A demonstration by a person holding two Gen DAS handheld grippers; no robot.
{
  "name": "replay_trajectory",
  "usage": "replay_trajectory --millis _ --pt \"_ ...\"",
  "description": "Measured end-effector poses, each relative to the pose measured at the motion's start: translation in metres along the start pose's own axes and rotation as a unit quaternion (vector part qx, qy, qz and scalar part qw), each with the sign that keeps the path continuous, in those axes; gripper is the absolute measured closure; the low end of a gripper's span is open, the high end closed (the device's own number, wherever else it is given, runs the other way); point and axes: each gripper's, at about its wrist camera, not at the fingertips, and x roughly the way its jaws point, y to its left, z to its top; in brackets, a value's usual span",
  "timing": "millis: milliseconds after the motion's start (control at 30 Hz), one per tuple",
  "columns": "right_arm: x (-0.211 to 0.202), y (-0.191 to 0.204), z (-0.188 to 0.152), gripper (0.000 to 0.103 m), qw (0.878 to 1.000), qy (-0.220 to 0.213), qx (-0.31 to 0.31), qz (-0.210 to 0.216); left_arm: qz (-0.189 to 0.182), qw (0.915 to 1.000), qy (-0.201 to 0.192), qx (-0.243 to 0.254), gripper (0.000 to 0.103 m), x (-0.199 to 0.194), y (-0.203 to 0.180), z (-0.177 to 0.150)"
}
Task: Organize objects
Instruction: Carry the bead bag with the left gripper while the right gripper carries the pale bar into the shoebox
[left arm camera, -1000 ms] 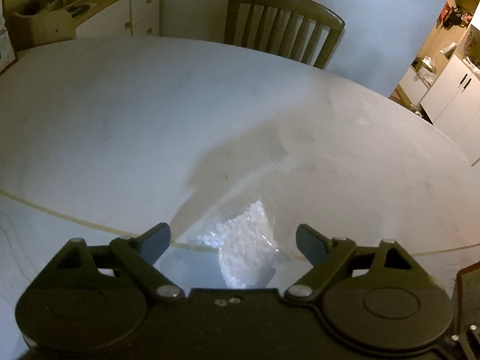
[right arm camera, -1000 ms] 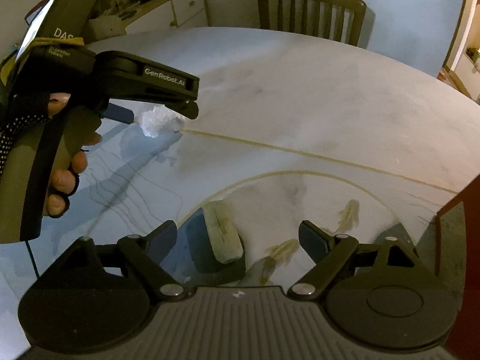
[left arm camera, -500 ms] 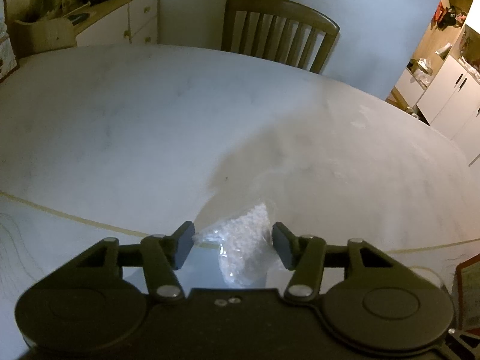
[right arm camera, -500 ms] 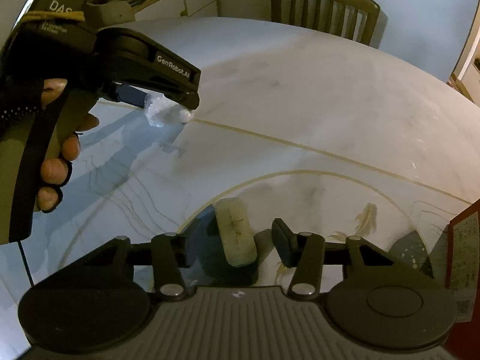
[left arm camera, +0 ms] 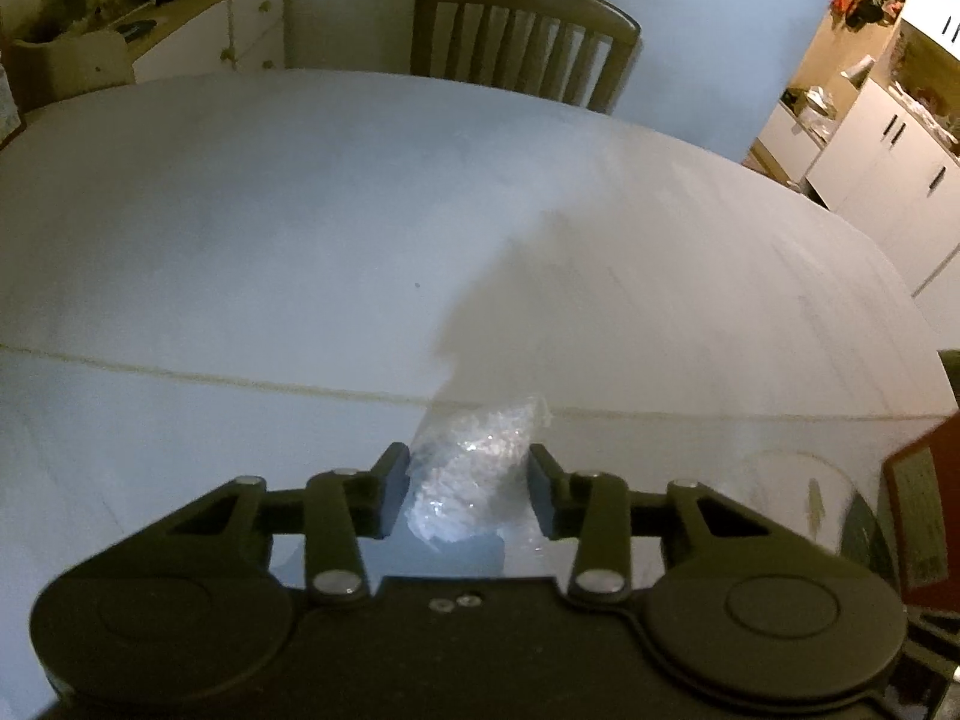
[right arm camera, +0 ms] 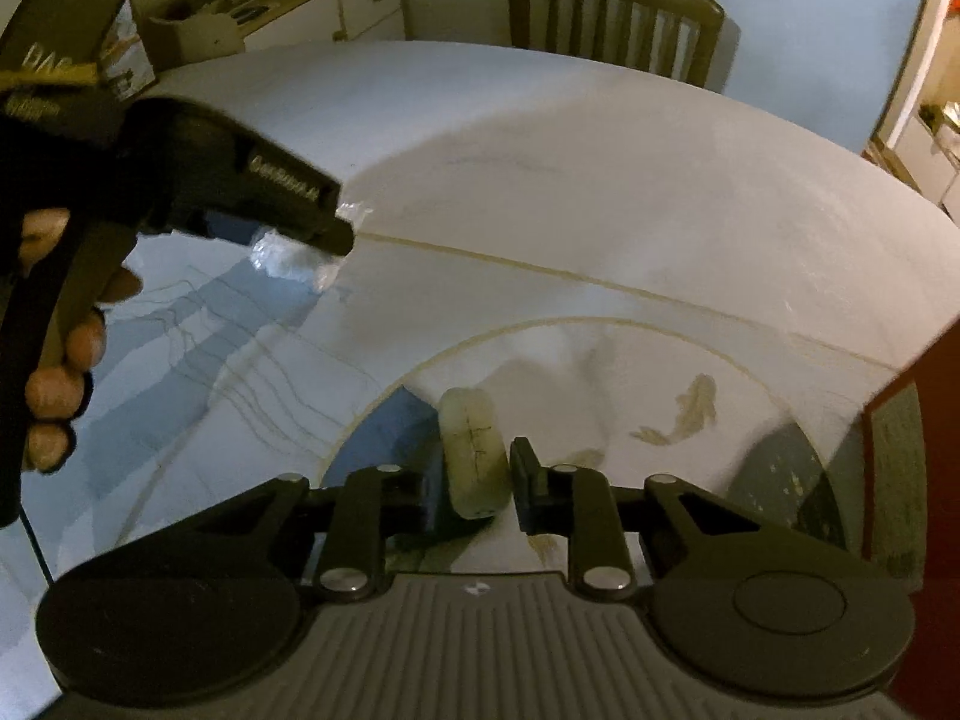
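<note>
Left gripper (left arm camera: 469, 483) jaws just closing, pads pressing clear plastic bag (left arm camera: 474, 468) at lower centre of left wrist view. Right gripper (right arm camera: 474, 483) jaws just closing around pale oblong block (right arm camera: 474, 450), lower centre, its long axis pointing away between the fingers; contact unclear.

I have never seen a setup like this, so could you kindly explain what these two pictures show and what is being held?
A person holds a two-finger tool in each hand, and each carries a camera looking along its fingers. The left tool has just been closing on a clear plastic bag of white bits and grips it above the pale table. The right tool has likewise been closing around a pale oblong block. That view also shows the left hand. A wooden chair stands behind.
</note>
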Motion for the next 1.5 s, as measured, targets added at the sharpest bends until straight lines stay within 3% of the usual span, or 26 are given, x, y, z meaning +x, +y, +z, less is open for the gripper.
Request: replay_trajectory --millis 267,467,833,1167,1500 --pt "-0.028 -0.016 -0.011 0.082 0.998 -0.007 0.06 0.017 -0.025 0.9995 0.009 0.013 0.064 -0.022 -0.017 -0.022" --pt "-0.058 -0.026 -0.02 0.082 0.995 -0.024 0.089 0.025 -0.067 0.9975 0.015 0.015 0.064 -0.048 -0.037 -0.037" --pt "-0.137 -0.066 -0.057 0.082 0.99 -0.072 0.118 0.04 -0.113 0.9934 -0.001 0.022 0.064 -0.098 -0.084 -0.045" --pt "-0.198 -0.125 -0.08 0.082 0.982 -0.117 0.144 0.026 -0.156 0.9855 0.005 0.066 0.064 -0.126 -0.165 -0.052" --pt "-0.229 -0.197 -0.097 0.082 0.975 -0.147 0.169 -0.008 -0.164 0.9783 0.009 0.126 0.064 -0.125 -0.25 -0.059"
